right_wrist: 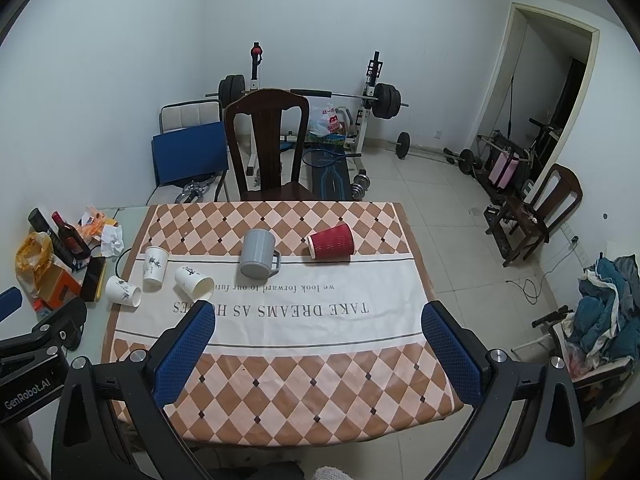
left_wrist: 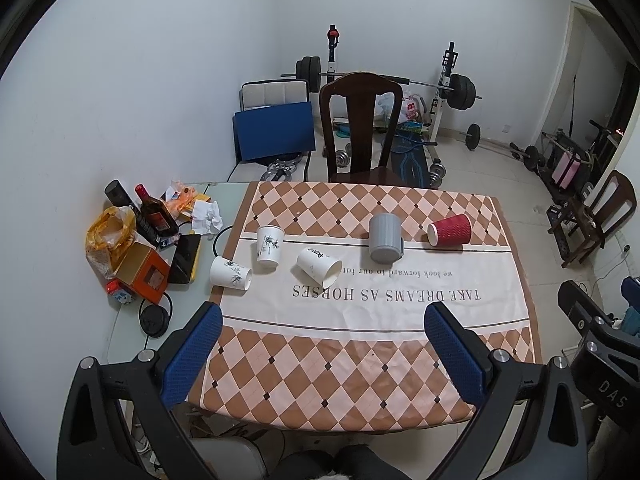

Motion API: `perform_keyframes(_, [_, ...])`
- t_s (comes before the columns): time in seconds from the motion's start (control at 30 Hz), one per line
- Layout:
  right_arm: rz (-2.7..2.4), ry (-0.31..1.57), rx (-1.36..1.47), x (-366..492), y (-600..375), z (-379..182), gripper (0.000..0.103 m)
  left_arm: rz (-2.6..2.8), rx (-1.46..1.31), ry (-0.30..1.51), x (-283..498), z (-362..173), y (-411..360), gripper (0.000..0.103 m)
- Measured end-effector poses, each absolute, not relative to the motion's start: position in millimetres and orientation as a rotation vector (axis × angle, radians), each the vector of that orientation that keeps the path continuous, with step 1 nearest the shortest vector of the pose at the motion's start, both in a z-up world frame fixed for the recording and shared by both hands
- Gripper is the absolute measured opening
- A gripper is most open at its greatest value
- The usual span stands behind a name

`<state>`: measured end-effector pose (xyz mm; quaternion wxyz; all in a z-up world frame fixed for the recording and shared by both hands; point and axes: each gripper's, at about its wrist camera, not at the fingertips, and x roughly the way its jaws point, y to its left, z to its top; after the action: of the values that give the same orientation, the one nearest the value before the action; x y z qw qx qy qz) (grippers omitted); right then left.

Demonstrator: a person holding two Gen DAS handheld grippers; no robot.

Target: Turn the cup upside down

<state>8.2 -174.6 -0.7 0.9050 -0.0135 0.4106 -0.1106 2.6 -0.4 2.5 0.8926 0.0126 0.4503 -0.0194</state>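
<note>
Left gripper (left_wrist: 323, 342) hangs over the near edge of the bench (left_wrist: 360, 392), blue fingers (left_wrist: 192, 354) spread wide with nothing between them. Right gripper (right_wrist: 319, 338) is in the same pose, above the near edge, fingers (right_wrist: 450, 352) wide apart and empty too.

Out past the fingers lies the checked cloth (right_wrist: 280, 384) with its printed white band. On that band, toward the left edge, three white paper cups: one (left_wrist: 231, 273) on its side at the cloth's left border, one (left_wrist: 269, 246) standing with its wide end up, one (left_wrist: 319, 271) tipped over with its mouth facing the near edge. Toward the middle, a grey mug (left_wrist: 385, 239) stands with its handle to the right; I can't tell which end is up. Just beyond it, toward the right edge, a red ribbed cup (left_wrist: 449, 229) lies on its side, mouth toward the mug.

The bare left strip of the bench holds clutter: a dark bottle (left_wrist: 154, 214), a yellow bag (left_wrist: 110, 232), an orange box (left_wrist: 144, 272), crumpled paper (left_wrist: 206, 216).

Behind the far edge, a dark wooden chair (left_wrist: 362, 128), then a barbell rack (left_wrist: 448, 88) against the white wall.
</note>
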Motion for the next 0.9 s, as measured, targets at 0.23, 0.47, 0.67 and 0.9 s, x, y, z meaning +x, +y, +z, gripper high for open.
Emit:
perform_keyframes(0.23, [-0.228, 0.846, -0.027, 6.4, -175.8, 0.3, 0.103, -0.043, 0.022, 0.929, 4.5, 20.0, -12.7, 0.103])
perform_keyframes(0.47, [-0.229, 0.844, -0.026, 5.8, -176.7, 1.0, 0.103, -0.041, 0.024, 0.928, 3.5, 19.0, -12.7, 0.103])
perform_keyframes(0.67, [-0.228, 0.842, -0.027, 8.6, -173.8, 4.8, 0.103, -0.041, 0.024, 0.925, 4.2, 20.8, -14.1, 0.103])
perform_keyframes(0.9, [-0.228, 0.841, -0.026, 7.5, -174.5, 5.2, 0.103, -0.042, 0.023, 0.924, 3.3, 20.3, -13.9, 0.103])
